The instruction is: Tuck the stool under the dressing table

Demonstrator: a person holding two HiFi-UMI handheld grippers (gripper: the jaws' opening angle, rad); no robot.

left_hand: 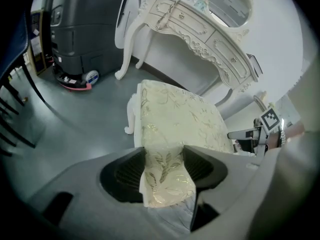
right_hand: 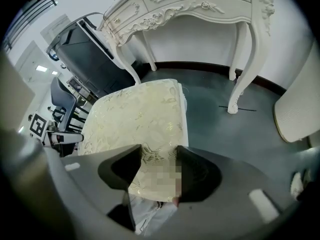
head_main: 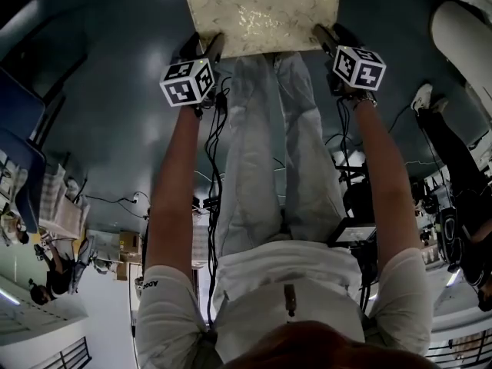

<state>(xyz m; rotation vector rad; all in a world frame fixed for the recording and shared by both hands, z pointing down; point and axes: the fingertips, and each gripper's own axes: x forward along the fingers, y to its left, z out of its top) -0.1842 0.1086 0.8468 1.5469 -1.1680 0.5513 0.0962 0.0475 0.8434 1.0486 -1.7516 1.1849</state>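
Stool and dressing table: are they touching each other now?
Apart. The right gripper view shows bare floor between the stool and the legs of the dressing table.

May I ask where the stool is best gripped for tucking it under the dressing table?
Grip the stool by its padded seat edge at the two near corners, coming from the side away from the dressing table. The soft edge fits between jaws; the left tool and right tool clamp it there, a spacing that should push straight.
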